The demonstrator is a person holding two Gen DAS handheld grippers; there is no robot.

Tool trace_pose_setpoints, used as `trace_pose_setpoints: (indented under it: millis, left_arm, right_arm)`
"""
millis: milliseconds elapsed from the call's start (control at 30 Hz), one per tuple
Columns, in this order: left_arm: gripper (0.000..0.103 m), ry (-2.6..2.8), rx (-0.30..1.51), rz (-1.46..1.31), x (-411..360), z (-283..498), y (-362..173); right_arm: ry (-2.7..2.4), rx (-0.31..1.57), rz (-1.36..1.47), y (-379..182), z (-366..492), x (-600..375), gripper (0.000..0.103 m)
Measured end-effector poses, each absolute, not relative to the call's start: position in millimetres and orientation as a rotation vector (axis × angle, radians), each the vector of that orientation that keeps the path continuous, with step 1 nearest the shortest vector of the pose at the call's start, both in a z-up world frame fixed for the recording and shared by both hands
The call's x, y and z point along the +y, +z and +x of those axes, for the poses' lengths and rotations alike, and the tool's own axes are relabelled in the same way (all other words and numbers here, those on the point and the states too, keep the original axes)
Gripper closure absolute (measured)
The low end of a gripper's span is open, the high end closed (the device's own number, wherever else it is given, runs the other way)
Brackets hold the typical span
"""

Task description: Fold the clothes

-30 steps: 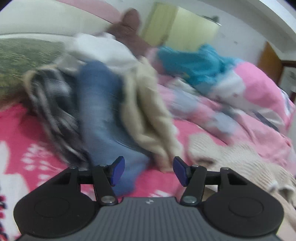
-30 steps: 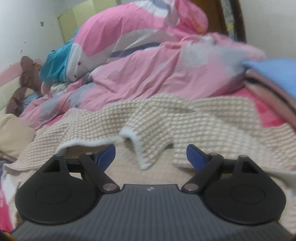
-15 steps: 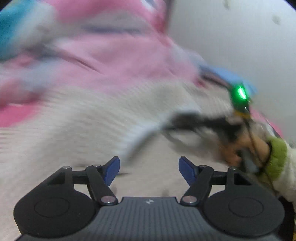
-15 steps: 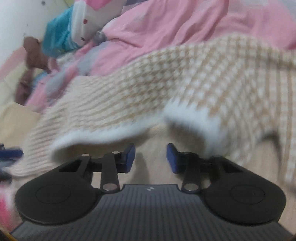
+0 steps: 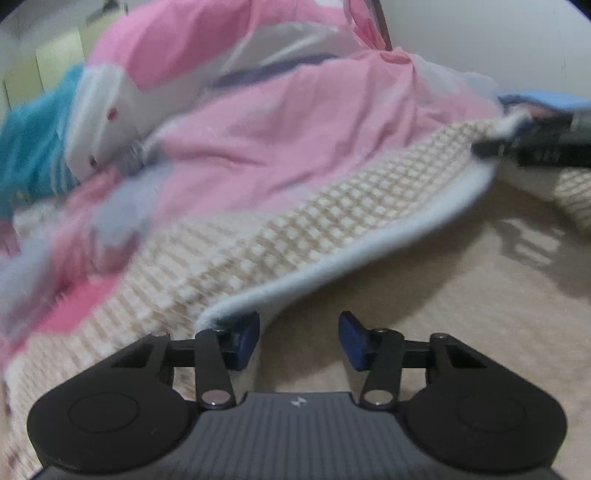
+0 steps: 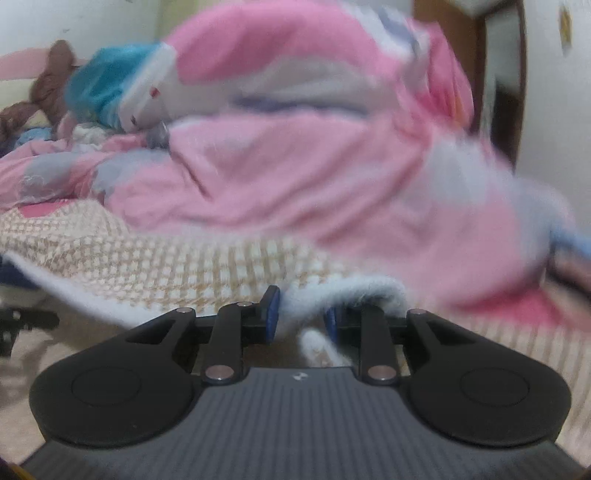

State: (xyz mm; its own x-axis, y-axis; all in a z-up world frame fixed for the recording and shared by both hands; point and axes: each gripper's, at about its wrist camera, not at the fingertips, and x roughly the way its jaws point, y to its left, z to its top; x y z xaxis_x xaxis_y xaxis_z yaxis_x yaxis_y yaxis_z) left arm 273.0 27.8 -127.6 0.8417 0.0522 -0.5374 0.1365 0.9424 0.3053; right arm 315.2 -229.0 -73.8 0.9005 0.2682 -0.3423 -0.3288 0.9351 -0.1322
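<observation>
Checked sweater (image 6: 177, 266) hem apparently pinched in right claw (image 6: 299, 317), left claw (image 5: 299, 338) spread beside it

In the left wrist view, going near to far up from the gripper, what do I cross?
left gripper → plain beige lining → white fleecy hem → beige checked garment → pink quilt → wall

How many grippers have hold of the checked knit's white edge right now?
1. The right gripper is closed on a bunch of the checked knit's white edge. The left gripper is open, with the edge resting over its left finger, not pinched.
</observation>
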Motion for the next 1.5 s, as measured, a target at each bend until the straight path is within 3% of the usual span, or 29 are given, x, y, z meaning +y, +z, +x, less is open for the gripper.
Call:
trace_pose_setpoints:
  millis: [133,300,567,733,800,933,1000,1033,1200,1367,1500]
  left_arm:
    - [0.054,0.017,0.485,0.409,21.4,289.4,-129.1]
    - [0.069,0.104,0.409,0.408,17.3,343.3,-120.6]
    - [0.07,0.104,0.477,0.202,28.7,413.0,-126.1]
    - [0.052,-0.019,0.524,0.244,24.4,408.6,-135.2]
    - [0.039,-0.062,0.568,0.257,22.5,404.8,-131.0]
    - [0.029,-0.125,0.598,0.158,32.8,389.3,-106.7]
    - [0.027,-0.138,0.584,0.09,43.7,381.5,-91.4]
    - [0.027,-0.134,0.58,0.068,49.3,379.6,-85.4]
    - [0.027,-0.032,0.536,0.02,76.3,373.1,-66.9]
    - [0.029,0.059,0.533,-0.069,101.4,374.1,-66.8]
    - [0.029,-0.058,0.515,-0.059,91.5,350.9,-61.5]
  right_arm:
    - [0.323,0.248,-0.283,-63.3,336.4,-217.3,0.081]
    - [0.297,0.175,-0.281,-50.4,364.0,-214.0,0.081]
    - [0.272,0.201,-0.251,-61.1,424.3,-215.1,0.08]
    - [0.253,0.39,-0.025,-92.0,488.3,-231.6,0.077]
    - [0.266,0.408,0.09,-91.3,492.0,-242.4,0.076]
    - [0.361,0.409,0.509,-73.4,476.6,-290.9,0.069]
    - [0.394,0.37,0.678,-64.9,460.1,-315.7,0.048]
    - [0.402,0.345,0.712,-58.5,449.7,-324.7,0.046]
    - [0.471,0.346,0.618,-29.4,410.1,-333.0,0.045]
    - [0.532,0.479,0.337,-48.8,393.4,-294.6,0.047]
    - [0.624,0.639,0.17,-89.3,406.3,-235.5,0.066]
